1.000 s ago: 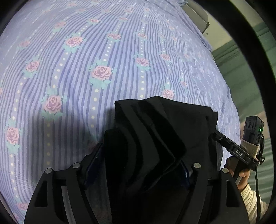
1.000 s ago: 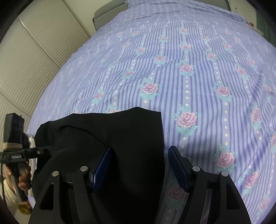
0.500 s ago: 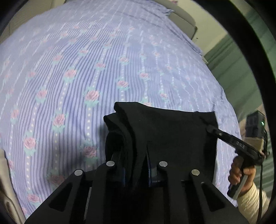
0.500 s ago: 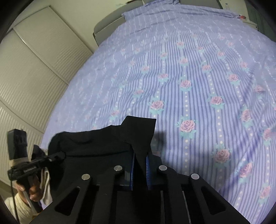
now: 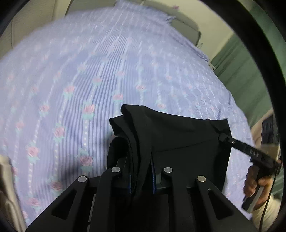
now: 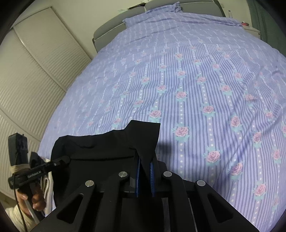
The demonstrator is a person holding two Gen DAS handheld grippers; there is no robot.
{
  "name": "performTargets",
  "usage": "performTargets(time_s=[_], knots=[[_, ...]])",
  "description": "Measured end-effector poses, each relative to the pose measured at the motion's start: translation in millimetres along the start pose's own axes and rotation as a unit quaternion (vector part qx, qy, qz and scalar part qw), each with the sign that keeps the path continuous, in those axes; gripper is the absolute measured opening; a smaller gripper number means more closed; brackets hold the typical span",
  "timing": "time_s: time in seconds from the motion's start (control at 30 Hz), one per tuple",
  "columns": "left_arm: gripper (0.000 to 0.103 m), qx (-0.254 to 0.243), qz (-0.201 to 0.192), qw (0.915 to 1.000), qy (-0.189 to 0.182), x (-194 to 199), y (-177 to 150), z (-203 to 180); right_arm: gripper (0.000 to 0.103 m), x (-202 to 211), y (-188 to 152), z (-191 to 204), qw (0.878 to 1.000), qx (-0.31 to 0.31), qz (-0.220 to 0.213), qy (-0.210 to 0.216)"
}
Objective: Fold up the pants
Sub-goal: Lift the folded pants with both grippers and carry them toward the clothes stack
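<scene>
Black fabric filled the lower centre of the left wrist view: the pants point(image 5: 178, 135), bunched in several layers, were clamped between the blue pads of the left claw point(image 5: 141, 176), jaws drawn in tight on the cloth. The gathered edge rose above the claw, clear of the bed point(image 5: 71, 75), whose cover was lilac with stripes and pink roses. This view was blurred. At the right edge of the cloth the right claw point(image 5: 222, 137) pinched the far corner of the same garment, its handle gripped by the person's right hand point(image 5: 255, 183) with a cream sleeve below it. A green curtain point(image 5: 239, 71) hung past the bed on the right; a pale headboard point(image 5: 185, 26) showed at the top.

Right wrist view: the right claw point(image 6: 145, 171) was clenched on a narrow fold of the pants point(image 6: 100, 146), the blue pads pressing it from both sides, and a squared corner of cloth stood up above the pads. The rest of the garment stretched leftward, held off the bed point(image 6: 196, 80), to the left claw point(image 6: 67, 158), which gripped the other end. The person's left hand point(image 6: 34, 196) held that handle. Louvred wardrobe doors point(image 6: 35, 80) lined the wall on the left, and a pillow point(image 6: 160, 16) in the same fabric lay at the head of the bed
</scene>
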State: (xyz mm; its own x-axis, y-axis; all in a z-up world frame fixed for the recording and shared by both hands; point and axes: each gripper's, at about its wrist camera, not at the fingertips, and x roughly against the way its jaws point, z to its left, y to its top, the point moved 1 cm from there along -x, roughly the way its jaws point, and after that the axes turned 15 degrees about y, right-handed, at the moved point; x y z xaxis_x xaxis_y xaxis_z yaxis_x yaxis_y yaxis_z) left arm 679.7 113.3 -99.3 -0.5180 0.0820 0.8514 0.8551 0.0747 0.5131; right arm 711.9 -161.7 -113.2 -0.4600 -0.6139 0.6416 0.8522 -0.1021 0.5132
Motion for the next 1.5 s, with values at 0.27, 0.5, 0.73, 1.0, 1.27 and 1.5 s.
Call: performTargets(time_s=[0.27, 0.5, 0.73, 1.0, 1.27, 1.5], knots=[[0.016, -0.005, -0.105, 0.9932, 0.05, 53.3, -27.7, -30.0, 0.01, 21.8, -7.3, 2.3, 1.0, -0.005, -0.023, 0.001], [0.015, 0.026, -0.125, 0.9914, 0.026, 82.6, -35.5, -19.9, 0.01, 65.8, -18.7, 31.6, 0.999, 0.019, -0.048, 0.0], [0.015, 0.057, -0.128, 0.99, 0.016, 114.7, -33.1, -1.1, 0.01, 101.6, -19.3, 79.1, 0.996, 0.064, -0.054, -0.002], [0.015, 0.066, -0.169, 0.9831, 0.026, 195.4, -31.6, 11.6, 0.01, 147.5, -15.2, 140.5, 0.991, 0.105, -0.073, 0.025], [0.015, 0.073, -0.203, 0.9752, 0.051, 282.6, -42.6, 25.1, 0.01, 194.5, -26.5, 206.0, 0.985, 0.142, -0.086, 0.055], [0.015, 0.088, -0.217, 0.9698, 0.069, 344.3, -66.7, 43.3, 0.01, 225.2, -39.3, 253.3, 0.979, 0.165, -0.088, 0.081]])
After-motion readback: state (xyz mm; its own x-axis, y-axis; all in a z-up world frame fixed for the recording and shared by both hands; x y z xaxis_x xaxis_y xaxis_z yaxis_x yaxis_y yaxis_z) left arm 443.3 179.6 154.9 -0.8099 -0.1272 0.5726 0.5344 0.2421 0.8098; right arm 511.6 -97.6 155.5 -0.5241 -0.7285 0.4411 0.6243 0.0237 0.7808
